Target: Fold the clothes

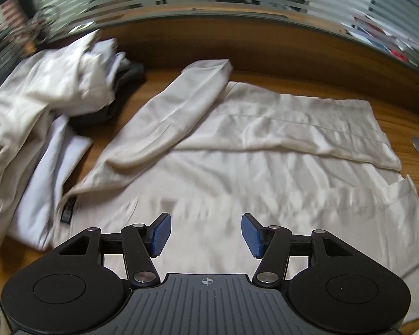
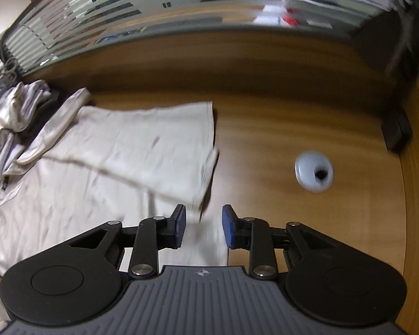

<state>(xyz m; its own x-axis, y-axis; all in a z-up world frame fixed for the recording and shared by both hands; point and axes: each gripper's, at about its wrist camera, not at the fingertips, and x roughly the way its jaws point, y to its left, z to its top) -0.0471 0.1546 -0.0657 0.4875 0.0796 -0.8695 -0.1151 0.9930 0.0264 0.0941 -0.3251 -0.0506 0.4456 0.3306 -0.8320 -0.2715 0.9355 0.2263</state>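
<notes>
Shirt [image 2: 111, 150] hem beside bare desk [image 2: 265, 128].

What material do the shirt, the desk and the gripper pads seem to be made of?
Shirt: thin cream woven fabric, perhaps cotton or a blend; it shows soft creases and a slight sheen.
Desk: wood or wood-look laminate, smooth and semi-gloss, with streaked brown grain.
Pads: blue, matte, finely ribbed, probably rubber or soft plastic, on black arms.
</notes>
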